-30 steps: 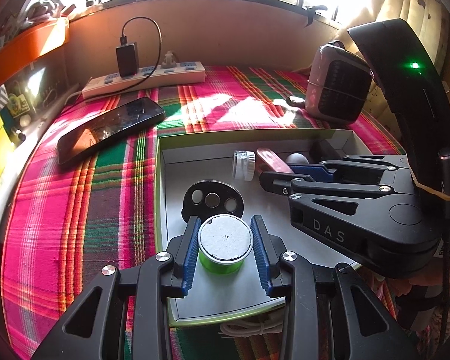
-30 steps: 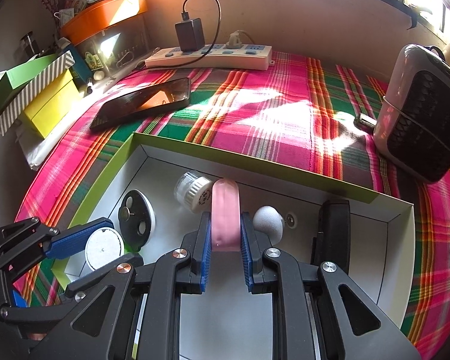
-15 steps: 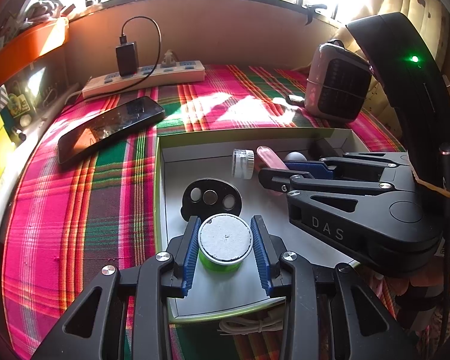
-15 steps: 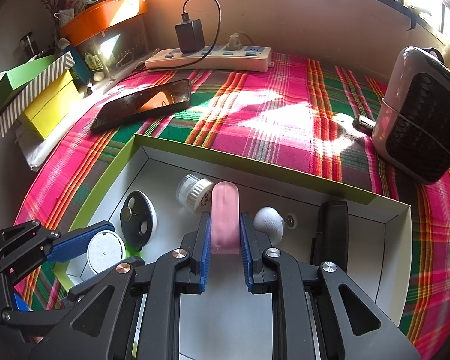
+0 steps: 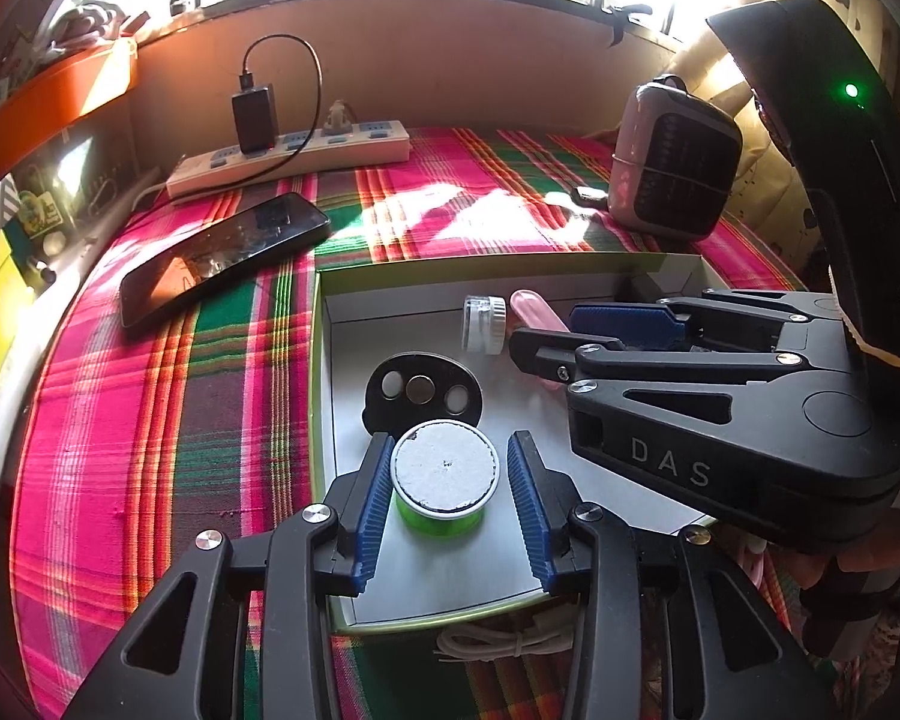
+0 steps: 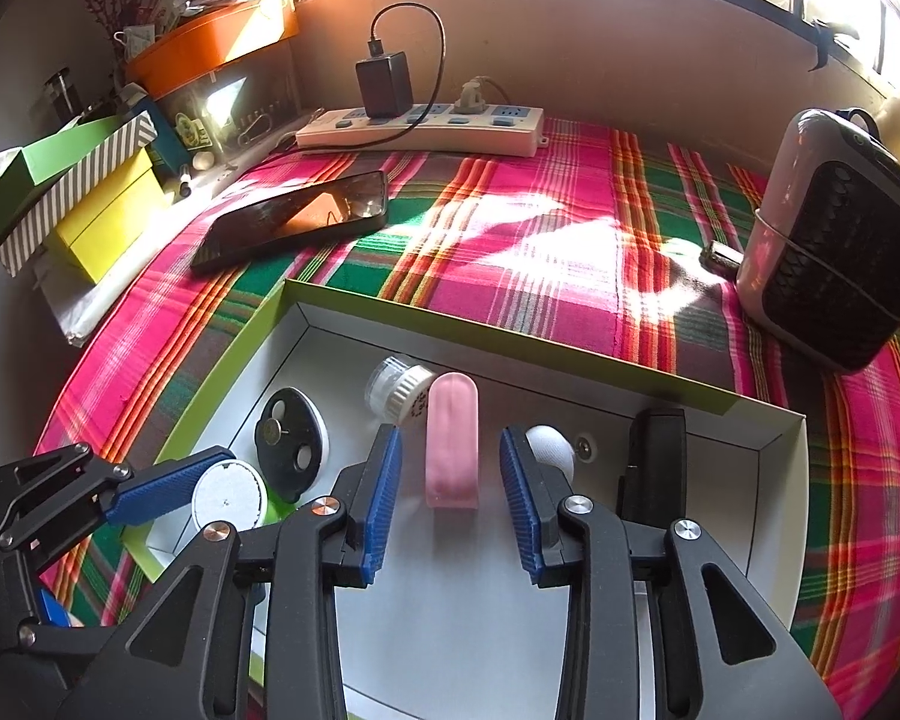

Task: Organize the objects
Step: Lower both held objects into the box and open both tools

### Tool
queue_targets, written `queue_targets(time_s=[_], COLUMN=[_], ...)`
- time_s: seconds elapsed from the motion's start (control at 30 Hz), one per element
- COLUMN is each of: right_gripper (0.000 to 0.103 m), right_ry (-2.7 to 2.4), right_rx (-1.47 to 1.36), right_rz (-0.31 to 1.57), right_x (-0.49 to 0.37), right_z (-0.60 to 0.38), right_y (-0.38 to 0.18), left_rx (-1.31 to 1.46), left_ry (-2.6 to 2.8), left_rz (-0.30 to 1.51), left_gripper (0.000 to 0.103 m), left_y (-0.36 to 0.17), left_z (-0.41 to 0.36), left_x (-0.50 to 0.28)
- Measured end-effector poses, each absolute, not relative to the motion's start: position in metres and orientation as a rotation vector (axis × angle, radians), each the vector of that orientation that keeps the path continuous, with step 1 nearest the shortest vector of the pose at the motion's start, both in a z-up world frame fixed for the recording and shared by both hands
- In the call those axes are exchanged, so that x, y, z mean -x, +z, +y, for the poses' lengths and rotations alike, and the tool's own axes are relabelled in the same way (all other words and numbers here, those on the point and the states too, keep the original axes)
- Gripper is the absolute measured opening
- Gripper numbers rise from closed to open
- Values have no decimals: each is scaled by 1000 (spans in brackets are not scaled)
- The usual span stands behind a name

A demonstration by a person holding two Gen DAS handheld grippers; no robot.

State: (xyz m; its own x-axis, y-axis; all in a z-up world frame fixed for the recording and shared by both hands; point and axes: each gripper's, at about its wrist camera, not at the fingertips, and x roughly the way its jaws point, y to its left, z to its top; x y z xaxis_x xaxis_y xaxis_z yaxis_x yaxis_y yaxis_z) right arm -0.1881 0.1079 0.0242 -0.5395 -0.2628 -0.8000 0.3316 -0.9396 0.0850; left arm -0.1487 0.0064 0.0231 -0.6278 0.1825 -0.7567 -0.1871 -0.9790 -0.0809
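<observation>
A shallow box (image 5: 324, 312) with a green rim lies on the plaid cloth. In it, my left gripper (image 5: 447, 501) is open around a green pot with a white lid (image 5: 444, 477), pads just off its sides. My right gripper (image 6: 450, 498) is open around a pink oblong case (image 6: 452, 447) lying on the box floor (image 6: 486, 612). Beside them lie a black disc with holes (image 5: 423, 390), a small clear jar with a white cap (image 5: 484, 323), a white ball (image 6: 551, 447) and a black block (image 6: 654, 462).
A phone (image 5: 222, 255) and a power strip with a charger (image 5: 288, 150) lie on the cloth behind the box. A small heater (image 6: 840, 240) stands at the right. Stacked boxes (image 6: 78, 198) sit at the left. A coiled white cable (image 5: 504, 642) lies before the box.
Both grippers have opened: the left let go of the green pot, the right let go of the pink case, which now lies on the box floor.
</observation>
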Motion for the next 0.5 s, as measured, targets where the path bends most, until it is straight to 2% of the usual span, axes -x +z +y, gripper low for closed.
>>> queue_targets(time_s=[0.5], right_gripper=[36], right_ry=[-2522], right_rx=[-1215], right_rz=[78], right_x=[164], right_z=[114], right_y=[43], left_rx=[1206], left_ry=[2678], left_rz=[-1], left_gripper=[41], left_y=[36], left_z=[5], left_x=[133])
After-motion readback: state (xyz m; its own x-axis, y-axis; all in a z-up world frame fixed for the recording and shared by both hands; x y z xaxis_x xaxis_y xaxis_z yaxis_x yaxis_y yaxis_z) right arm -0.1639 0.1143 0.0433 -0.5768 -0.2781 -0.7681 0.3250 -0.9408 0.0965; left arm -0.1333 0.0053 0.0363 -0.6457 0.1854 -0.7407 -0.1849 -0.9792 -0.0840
